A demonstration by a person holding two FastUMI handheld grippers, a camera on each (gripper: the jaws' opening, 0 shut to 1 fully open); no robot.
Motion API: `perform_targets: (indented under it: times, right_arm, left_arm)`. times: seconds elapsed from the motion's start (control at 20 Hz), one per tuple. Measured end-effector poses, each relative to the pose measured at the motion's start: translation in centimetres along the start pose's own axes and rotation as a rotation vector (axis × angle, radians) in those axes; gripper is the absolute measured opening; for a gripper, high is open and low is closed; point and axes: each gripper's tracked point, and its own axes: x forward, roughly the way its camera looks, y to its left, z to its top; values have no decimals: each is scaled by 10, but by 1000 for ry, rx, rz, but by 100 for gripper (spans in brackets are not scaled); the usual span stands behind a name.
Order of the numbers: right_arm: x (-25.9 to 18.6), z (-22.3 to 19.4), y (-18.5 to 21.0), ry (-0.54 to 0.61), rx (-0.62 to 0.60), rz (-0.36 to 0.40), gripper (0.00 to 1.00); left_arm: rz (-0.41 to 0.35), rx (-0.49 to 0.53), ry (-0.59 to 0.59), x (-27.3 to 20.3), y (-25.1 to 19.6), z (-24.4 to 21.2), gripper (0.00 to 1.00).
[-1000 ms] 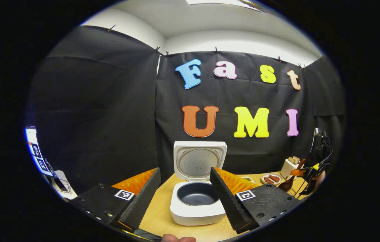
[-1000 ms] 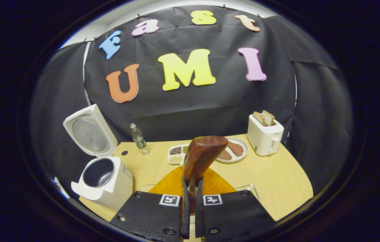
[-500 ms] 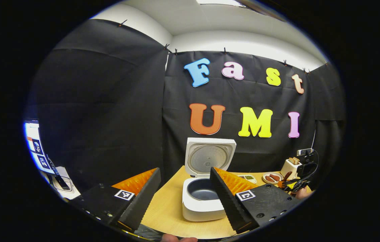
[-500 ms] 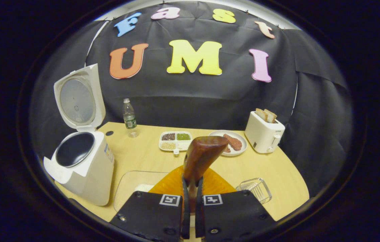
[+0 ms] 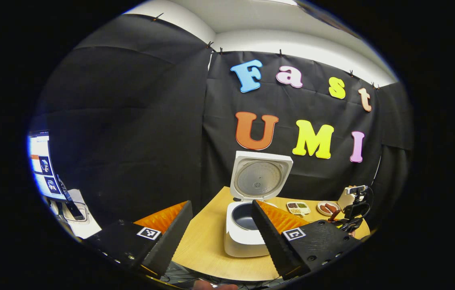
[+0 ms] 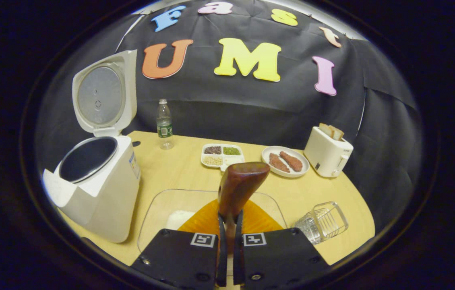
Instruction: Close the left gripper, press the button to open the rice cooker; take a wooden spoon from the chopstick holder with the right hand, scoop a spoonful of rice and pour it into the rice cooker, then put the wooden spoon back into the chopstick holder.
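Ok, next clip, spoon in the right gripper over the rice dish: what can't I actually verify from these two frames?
- Rice on the wooden spoon: right gripper view shows its back only, the bowl face is turned away.
- Rice in the clear dish: partly hidden by the right gripper.
- Rice cooker button: left gripper view, too small, and the left gripper finger covers part of the front.
- Divided tray contents: too small.

Probably lab booth: black cloth wall.
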Motion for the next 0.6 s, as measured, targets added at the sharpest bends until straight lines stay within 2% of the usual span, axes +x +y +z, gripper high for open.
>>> perform_targets:
  times: [0.25,0.4,0.6]
  right_arm:
    - [-4,-4,26,38,146,87,11]
    - [-7,-5,34,78,329,156,12]
    - [-1,-10,21,139,585,195,11]
  left_arm:
    - [1,-12,10,5,-1,1,94]
    - [9,-9,21,6,-1,-1,94]
    - [15,1,30,8,-9,-2,94]
